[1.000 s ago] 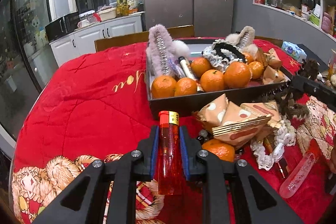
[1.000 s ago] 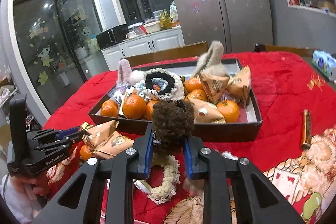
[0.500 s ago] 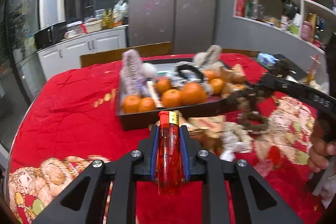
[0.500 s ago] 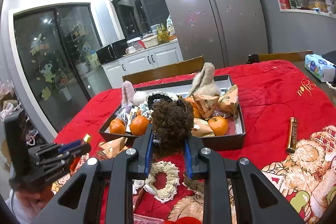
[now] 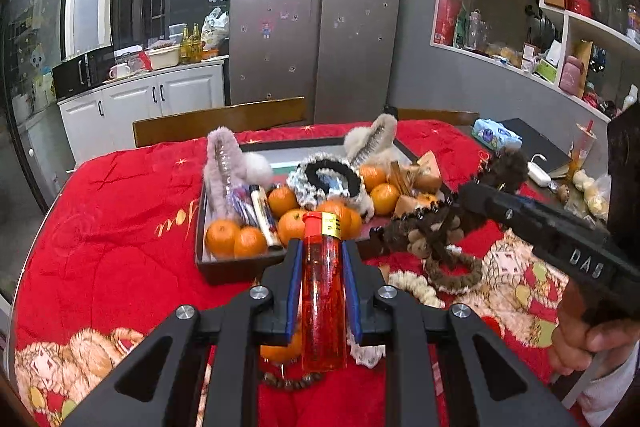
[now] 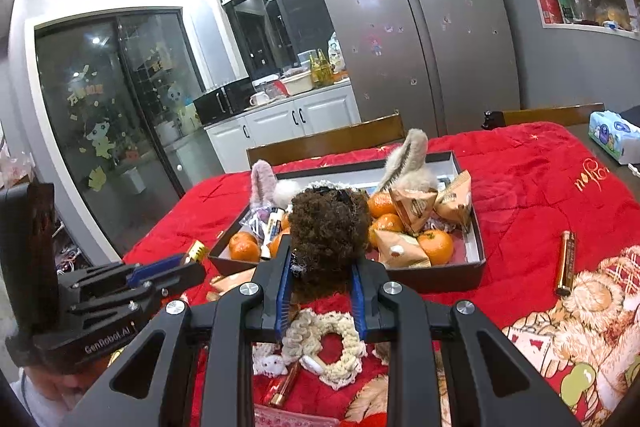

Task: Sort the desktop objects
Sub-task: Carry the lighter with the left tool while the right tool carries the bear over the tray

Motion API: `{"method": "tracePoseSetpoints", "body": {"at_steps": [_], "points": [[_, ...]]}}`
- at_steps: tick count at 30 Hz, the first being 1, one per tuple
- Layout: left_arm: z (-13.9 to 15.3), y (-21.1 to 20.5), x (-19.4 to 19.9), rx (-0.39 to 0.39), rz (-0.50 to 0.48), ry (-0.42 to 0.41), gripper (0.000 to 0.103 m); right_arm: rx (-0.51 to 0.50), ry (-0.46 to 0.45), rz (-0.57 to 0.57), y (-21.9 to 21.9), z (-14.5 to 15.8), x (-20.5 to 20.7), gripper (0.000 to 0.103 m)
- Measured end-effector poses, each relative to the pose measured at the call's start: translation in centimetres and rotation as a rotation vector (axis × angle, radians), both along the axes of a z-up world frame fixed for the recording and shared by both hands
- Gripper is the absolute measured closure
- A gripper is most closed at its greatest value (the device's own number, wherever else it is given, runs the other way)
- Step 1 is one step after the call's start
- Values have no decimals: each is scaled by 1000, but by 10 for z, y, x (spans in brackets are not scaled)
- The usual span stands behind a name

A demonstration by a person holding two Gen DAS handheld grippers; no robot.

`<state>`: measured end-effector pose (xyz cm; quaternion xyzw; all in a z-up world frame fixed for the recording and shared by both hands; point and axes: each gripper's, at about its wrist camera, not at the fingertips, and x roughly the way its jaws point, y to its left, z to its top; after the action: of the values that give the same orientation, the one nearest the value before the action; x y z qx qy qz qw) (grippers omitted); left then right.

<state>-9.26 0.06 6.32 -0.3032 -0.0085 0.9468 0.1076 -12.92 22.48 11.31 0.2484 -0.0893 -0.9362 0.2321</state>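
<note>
Red quilted cloth [image 5: 112, 211] covers the table in the left wrist view, where the left gripper [image 5: 323, 279] is clamped on an orange lighter [image 5: 322, 291] held above the clutter just short of the dark tray [image 5: 236, 265]; the smooth plastic could slide out if tilted further. "DAS" shows on the other tool. From the right wrist view, the right gripper [image 6: 320, 291] pinches a brown fuzzy scrunchie [image 6: 329, 227] (soft, so it may snag) before the tray; "GenRobot.AI" is legible.

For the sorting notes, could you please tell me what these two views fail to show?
- Left wrist view: the tangerine under the tongs, mostly hidden by the lighter.
- Right wrist view: the tray middle, hidden by the brown scrunchie.
- Right wrist view: pink packet, cut off by the bottom edge.
</note>
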Motion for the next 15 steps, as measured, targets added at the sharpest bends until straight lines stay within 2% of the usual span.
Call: {"method": "tracePoseSetpoints", "body": {"at_steps": [15], "points": [[15, 10, -62, 13, -6, -19, 83, 6, -25, -4, -8, 16, -49, 79]]}}
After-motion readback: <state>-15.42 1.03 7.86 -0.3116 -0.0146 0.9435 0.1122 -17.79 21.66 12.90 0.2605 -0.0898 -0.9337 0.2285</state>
